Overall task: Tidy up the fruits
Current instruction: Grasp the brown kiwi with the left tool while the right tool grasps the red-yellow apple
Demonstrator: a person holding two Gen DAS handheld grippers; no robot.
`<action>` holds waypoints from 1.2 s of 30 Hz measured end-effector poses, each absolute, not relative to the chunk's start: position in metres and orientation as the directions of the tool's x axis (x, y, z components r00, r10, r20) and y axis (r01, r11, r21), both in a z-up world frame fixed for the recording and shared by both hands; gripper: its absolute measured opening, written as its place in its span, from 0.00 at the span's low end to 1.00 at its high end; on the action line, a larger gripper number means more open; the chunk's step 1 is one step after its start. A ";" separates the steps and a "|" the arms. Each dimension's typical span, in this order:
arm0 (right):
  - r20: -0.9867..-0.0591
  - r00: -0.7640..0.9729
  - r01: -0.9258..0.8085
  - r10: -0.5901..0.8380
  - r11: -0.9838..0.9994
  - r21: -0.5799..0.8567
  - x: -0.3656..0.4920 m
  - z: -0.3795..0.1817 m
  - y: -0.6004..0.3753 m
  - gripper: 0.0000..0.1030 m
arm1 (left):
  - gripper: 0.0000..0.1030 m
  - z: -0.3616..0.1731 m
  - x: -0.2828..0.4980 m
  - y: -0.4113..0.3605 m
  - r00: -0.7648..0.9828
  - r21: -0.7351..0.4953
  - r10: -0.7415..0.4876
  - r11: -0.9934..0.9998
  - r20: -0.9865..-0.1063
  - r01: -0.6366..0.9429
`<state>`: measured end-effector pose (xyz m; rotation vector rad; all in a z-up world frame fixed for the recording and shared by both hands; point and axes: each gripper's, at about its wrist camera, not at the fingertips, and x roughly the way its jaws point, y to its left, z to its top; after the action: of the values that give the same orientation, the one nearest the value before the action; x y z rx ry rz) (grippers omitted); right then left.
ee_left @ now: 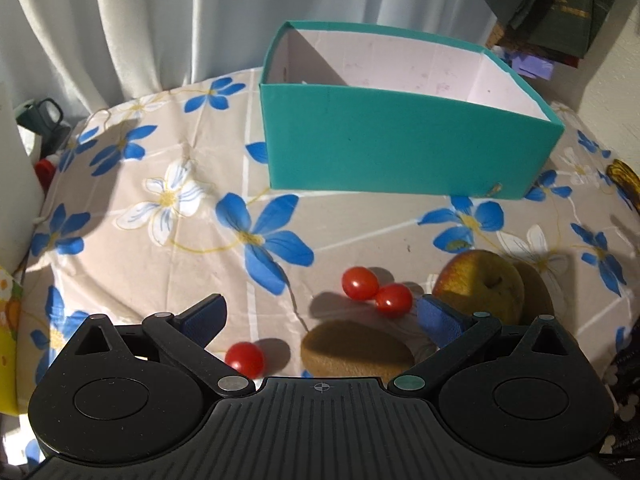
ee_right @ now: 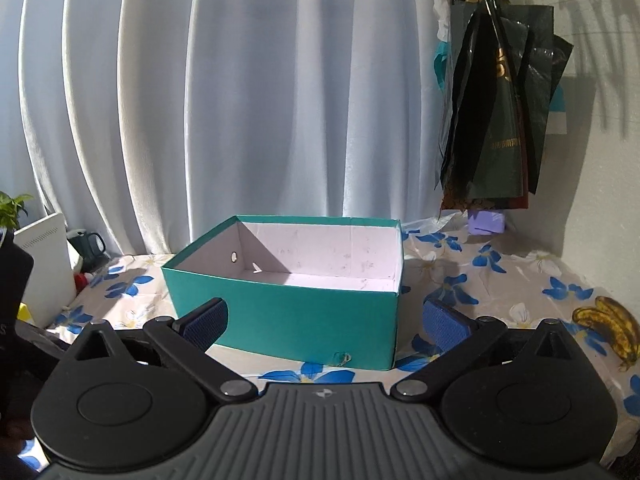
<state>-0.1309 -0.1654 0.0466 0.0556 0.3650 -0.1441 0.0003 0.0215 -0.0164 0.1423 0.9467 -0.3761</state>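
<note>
The left gripper [ee_left: 322,316] hangs low over the flowered tablecloth [ee_left: 168,240] with its blue-padded fingers spread wide and nothing between the pads. Directly between the fingers, close to the gripper body, lies a brown kiwi [ee_left: 356,350]; a single cherry tomato [ee_left: 245,359] sits just inside the left finger, and a touching pair of cherry tomatoes [ee_left: 376,290] lies a little beyond the fingertips, toward the right one. Just past the right finger stands an apple [ee_left: 478,286], yellow-green with a red flush, stem dimple facing the camera, with a second kiwi [ee_left: 534,294] tucked behind it. Farther out, well apart from the fruit, sits the open teal box [ee_left: 400,148], its pale interior showing no fruit. The right gripper [ee_right: 324,318] is likewise spread and holds nothing; it is raised and faces the same teal box [ee_right: 296,316], which fills the gap between its fingers. To its right, a spotted bunch of bananas [ee_right: 612,328] lies on the cloth near the table's edge.
</note>
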 end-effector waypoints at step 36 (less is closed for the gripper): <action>-0.489 0.859 0.223 -0.151 0.970 0.092 -0.130 0.029 -0.165 1.00 | 0.83 -0.053 -0.003 0.015 0.367 -0.142 -0.363 0.850 -0.856 0.508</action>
<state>-0.1303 -0.1651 0.0287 0.1474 0.5000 -0.1974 -0.0025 0.0152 -0.0528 0.1550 1.0559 -0.5618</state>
